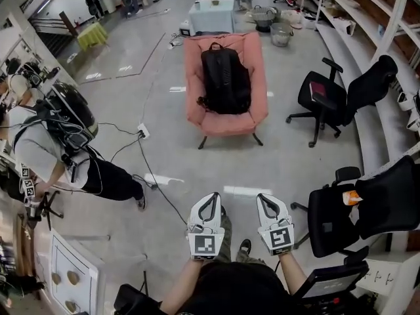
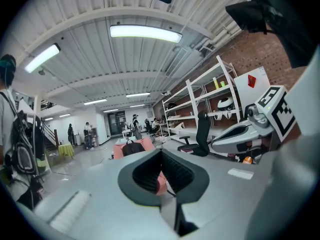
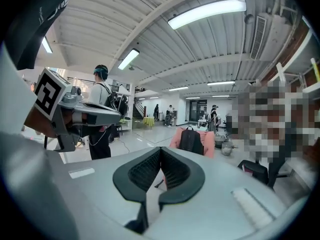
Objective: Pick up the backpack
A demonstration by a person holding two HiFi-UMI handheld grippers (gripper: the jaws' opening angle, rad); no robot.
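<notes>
A black backpack (image 1: 225, 81) leans upright in a pink armchair (image 1: 225, 118) across the floor ahead. From the left gripper view the backpack (image 2: 133, 147) looks small and far off, and the right gripper view has the backpack (image 3: 191, 139) far beyond its jaws too. My left gripper (image 1: 211, 199) and right gripper (image 1: 265, 201) are held side by side low in the head view, well short of the chair. Both have their jaws shut with nothing between them. The left gripper (image 2: 160, 152) and the right gripper (image 3: 161, 150) point roughly level toward the chair.
A black office chair (image 1: 344, 97) stands right of the armchair, and another black chair (image 1: 367, 209) is close on my right. A person with gear (image 1: 59, 143) stands at the left. A cable (image 1: 154, 179) runs over the floor. White shelving (image 1: 367, 18) lines the right wall.
</notes>
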